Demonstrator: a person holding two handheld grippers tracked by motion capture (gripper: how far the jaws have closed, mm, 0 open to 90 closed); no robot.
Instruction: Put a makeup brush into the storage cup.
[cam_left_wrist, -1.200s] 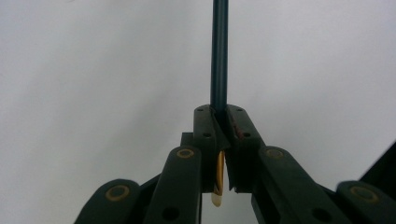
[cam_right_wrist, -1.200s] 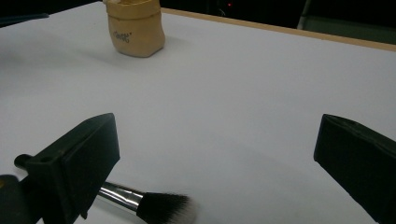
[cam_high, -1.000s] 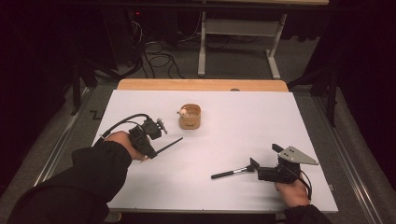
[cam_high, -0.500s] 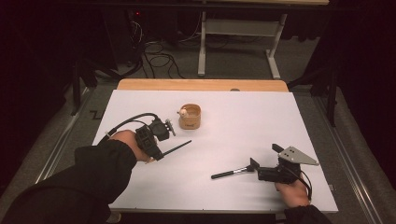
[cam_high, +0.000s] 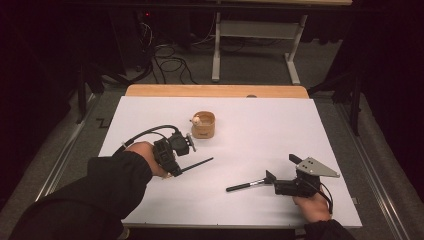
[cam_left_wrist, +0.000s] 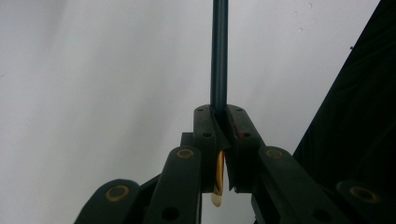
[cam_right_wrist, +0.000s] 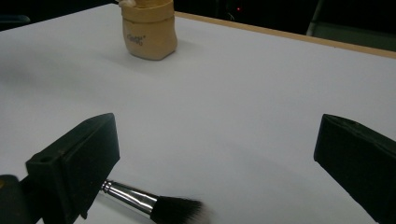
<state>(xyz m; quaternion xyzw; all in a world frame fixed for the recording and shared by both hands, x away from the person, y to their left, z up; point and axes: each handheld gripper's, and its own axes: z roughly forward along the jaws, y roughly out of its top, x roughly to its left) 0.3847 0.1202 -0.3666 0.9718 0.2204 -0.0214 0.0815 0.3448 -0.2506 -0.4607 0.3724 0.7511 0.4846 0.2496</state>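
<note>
A person's left hand holds my left gripper (cam_high: 178, 170) over the left part of the white table (cam_high: 260, 130). It is shut on a thin dark brush handle (cam_high: 197, 164) that sticks out to the right, just below a tan cup (cam_high: 204, 126). In the left gripper view the jaws (cam_left_wrist: 219, 114) clamp that handle (cam_left_wrist: 219, 51), and a gold part shows between them. My right gripper (cam_high: 282, 169) rests at the front right, open. A makeup brush (cam_high: 249, 184) lies on the table; its dark bristles (cam_right_wrist: 180, 211) lie just inside the left jaw, apart from the pads.
The tan cup (cam_right_wrist: 148, 30) stands at the table's middle back with something pale in it. A wooden strip (cam_high: 215, 90) runs along the far edge. Beyond it are cables (cam_high: 165, 62) on the floor and a metal frame (cam_high: 255, 30).
My left gripper has moved to the right with the thin handle in it, closer to the spot below the cup. The right gripper and the makeup brush have stayed put.
</note>
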